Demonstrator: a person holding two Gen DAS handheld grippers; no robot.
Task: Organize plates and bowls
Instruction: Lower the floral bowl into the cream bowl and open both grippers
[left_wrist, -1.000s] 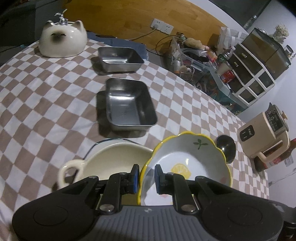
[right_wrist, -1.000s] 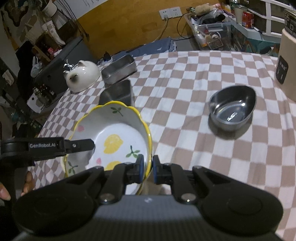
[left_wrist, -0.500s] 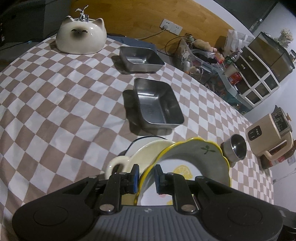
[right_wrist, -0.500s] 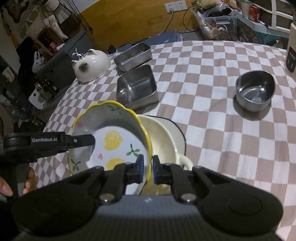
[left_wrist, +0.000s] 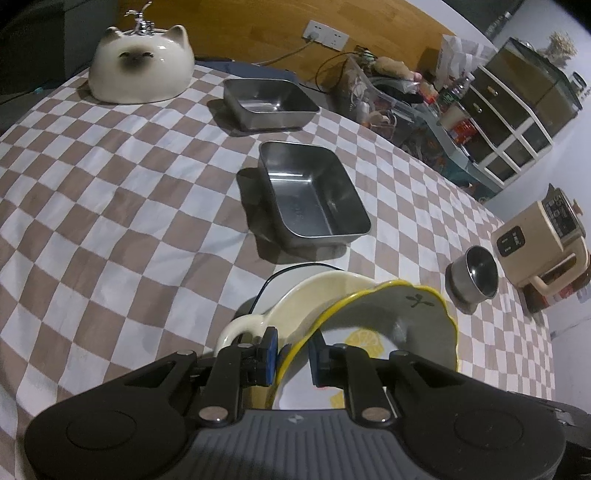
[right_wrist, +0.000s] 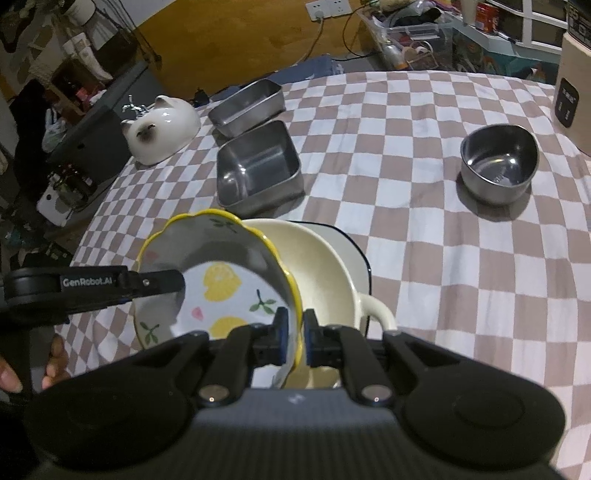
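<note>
Yellow-rimmed and painted with lemons, the scalloped bowl (right_wrist: 218, 280) is pinched at its rim from two sides: the right gripper (right_wrist: 293, 334) clamps the near edge at lower centre of its view, the left gripper (left_wrist: 291, 349) nips the opposite edge, both nearly closed on the thin wall. The bowl is empty and tilts over a cream handled bowl (right_wrist: 325, 280), itself nested in a white dark-rimmed dish (right_wrist: 354, 247).

Beyond, toward mid-frame, sit two empty steel rectangular trays, the nearer tray (left_wrist: 314, 195) and the farther tray (left_wrist: 269, 99). A round steel bowl (right_wrist: 498, 166) stands well apart at right (also empty). A cat-shaped ceramic piece (left_wrist: 142, 70) occupies the upper left.

Only the right view shows the person's fingers (right_wrist: 55, 354) at lower left; only the left view shows the drawer unit (left_wrist: 509, 110).

A brown-and-white checked cloth (left_wrist: 110, 184) covers the surface; an orange wall with sockets (left_wrist: 325, 31) lies behind.
</note>
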